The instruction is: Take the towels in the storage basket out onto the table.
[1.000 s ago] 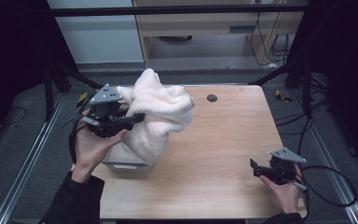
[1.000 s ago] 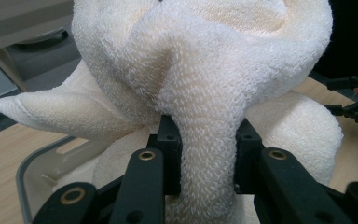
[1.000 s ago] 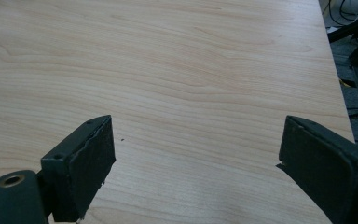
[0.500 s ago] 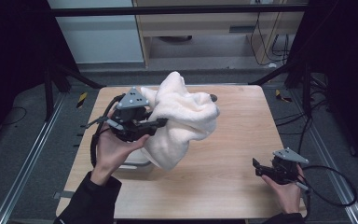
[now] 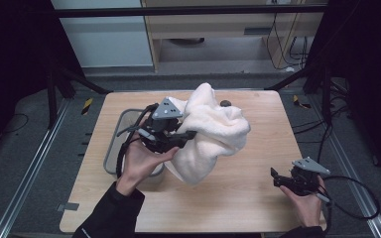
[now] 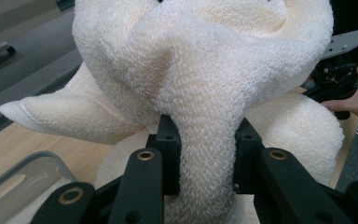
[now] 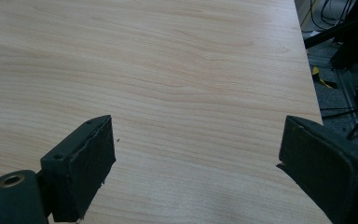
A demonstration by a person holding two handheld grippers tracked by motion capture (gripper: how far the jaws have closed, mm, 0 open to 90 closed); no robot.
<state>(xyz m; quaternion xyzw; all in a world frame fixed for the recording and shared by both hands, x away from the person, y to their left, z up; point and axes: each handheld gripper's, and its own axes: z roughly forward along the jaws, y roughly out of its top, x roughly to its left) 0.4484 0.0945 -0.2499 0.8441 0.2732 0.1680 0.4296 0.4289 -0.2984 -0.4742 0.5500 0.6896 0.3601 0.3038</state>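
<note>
While hanging, towel (image 6: 200,93) sits pinched in left gripper (image 6: 205,158).

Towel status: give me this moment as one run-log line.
left gripper: shut on towel | towel: lifted, bunched, above table beside grey bin | right gripper: open, low over bare table

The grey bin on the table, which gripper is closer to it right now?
Left. The left gripper, shut on the towel, hangs beside the grey bin. The right gripper sits open near the table's opposite side.
</note>
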